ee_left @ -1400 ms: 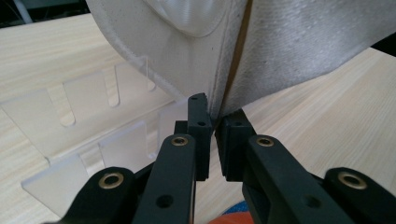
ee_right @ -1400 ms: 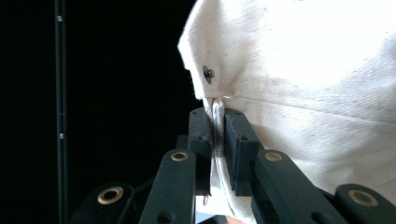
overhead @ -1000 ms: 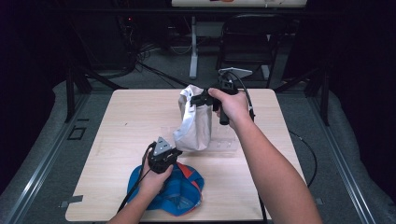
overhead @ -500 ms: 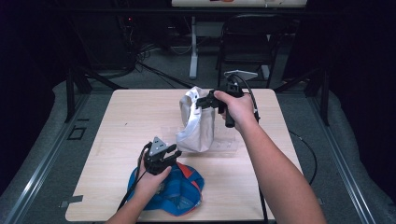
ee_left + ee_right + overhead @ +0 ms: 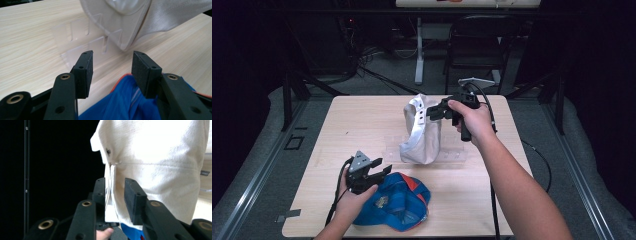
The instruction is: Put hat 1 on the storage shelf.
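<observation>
A white cap [image 5: 419,130] stands upright on a clear plastic stand [image 5: 452,155] in the middle of the table [image 5: 362,125]. My right gripper [image 5: 432,112] is at the cap's upper rear edge. Its jaws have just been opening, and the cap's [image 5: 162,157] edge hangs loose between them in the right gripper view [image 5: 115,182]. A blue cap [image 5: 399,202] with an orange trim lies at the table's front. My left gripper [image 5: 379,170] hovers at its left edge. Its jaws have just been opening, and they stand wide apart [image 5: 112,56] above the blue fabric [image 5: 125,100], facing the white cap [image 5: 125,22].
The stand's clear plastic sheet [image 5: 75,32] lies flat on the wood, between the two caps. A dark chair [image 5: 482,45] and a white post [image 5: 419,50] stand behind the table. Cables trail from both grippers toward the front edge.
My left gripper has moved left and a little up off the blue cap, and its jaws have parted. My right gripper's jaws have parted at the white cap's edge.
</observation>
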